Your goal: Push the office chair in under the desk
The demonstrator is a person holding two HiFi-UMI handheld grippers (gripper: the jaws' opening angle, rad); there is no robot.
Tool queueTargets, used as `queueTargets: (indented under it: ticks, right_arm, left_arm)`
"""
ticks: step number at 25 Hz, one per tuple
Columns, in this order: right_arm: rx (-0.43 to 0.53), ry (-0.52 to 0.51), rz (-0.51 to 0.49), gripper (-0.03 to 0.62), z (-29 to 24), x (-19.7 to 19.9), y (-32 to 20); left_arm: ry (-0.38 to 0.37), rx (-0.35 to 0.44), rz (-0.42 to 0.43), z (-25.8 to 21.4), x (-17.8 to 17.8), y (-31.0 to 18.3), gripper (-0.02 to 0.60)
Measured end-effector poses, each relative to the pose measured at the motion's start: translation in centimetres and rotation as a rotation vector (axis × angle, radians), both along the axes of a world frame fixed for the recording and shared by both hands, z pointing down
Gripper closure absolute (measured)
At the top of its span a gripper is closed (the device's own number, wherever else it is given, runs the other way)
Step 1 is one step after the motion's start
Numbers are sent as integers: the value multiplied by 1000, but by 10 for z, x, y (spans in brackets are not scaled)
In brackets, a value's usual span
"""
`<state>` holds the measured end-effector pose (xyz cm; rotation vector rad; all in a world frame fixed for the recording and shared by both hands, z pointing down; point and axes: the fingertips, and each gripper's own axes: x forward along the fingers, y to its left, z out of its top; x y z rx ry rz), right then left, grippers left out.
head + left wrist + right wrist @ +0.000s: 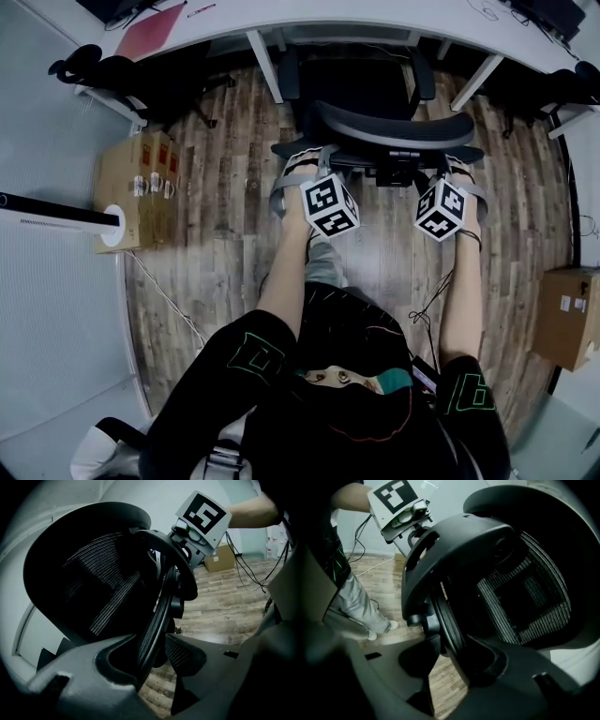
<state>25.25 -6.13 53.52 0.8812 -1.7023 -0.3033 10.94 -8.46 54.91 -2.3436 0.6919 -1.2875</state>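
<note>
The black office chair (pixel 389 127) stands at the white desk (pixel 375 17), its seat under the desktop and its curved mesh back toward me. My left gripper (pixel 298 169) is at the left end of the back. In the left gripper view the chair back's rim (pixel 157 616) runs between the jaws of the left gripper (pixel 157 656), against the left jaw, with a thin gap to the right pad. My right gripper (pixel 461 171) is at the right end. In the right gripper view the right gripper (pixel 454 653) has both jaws pressed on the rim (pixel 447 620).
A cardboard box (pixel 136 187) sits on the wood floor at the left and another box (pixel 570 314) at the right. Other dark chairs (pixel 141 80) (pixel 553 94) flank this one. Desk legs (pixel 265 66) (pixel 476 82) stand on either side of the seat. A cable trails across the floor.
</note>
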Motion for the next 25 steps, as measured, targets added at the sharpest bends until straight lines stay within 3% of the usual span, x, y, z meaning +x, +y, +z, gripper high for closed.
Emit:
queueTargets:
  ticks: [25]
  right_arm:
    - [19,-16,-35,429,-3,-13,-160]
  left_arm:
    - [-10,11,30,-3,-12,-170,376]
